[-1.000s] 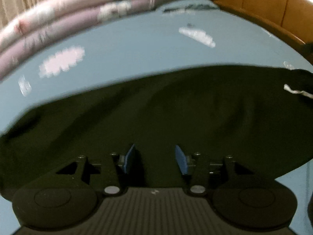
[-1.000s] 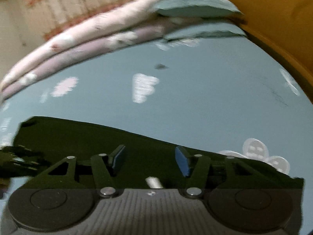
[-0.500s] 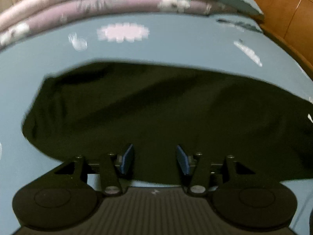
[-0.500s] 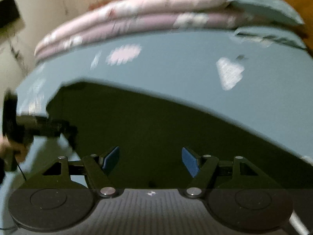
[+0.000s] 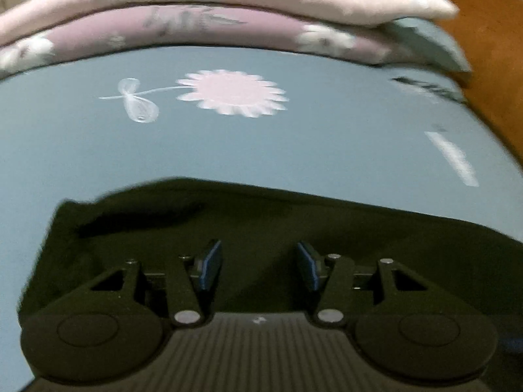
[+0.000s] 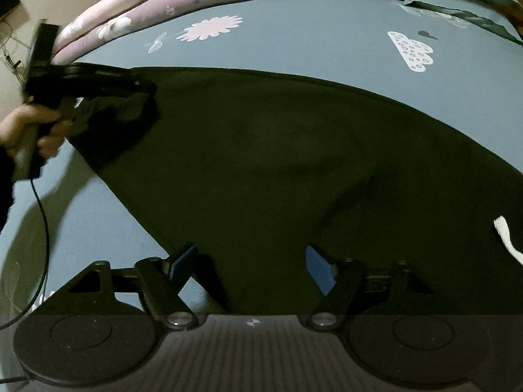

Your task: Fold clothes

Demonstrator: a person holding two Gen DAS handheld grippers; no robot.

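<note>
A dark garment (image 6: 261, 163) lies spread on the bed (image 6: 294, 45), ready for folding. The left gripper (image 5: 258, 263) hovers over one end with jaws apart and empty; the right gripper (image 6: 251, 264) is opening over the near edge, gripping nothing.

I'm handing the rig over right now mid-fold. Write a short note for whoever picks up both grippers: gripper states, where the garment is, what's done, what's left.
Left gripper: jaws apart, nothing pinched, hovering over the near-left part of the dark garment.
Right gripper: jaws opening, pads pressing on nothing, poised over the garment's near edge, where it meets the blue bedsheet.
Garment: spread mostly flat on the sheet, a white drawstring showing at its right end. Folded quilts lie stacked at the far side of the bed.
Done: garment laid out; whether a fold is already in cannot be told.
Left: grip an edge with each gripper, fold it over, tidy.
</note>
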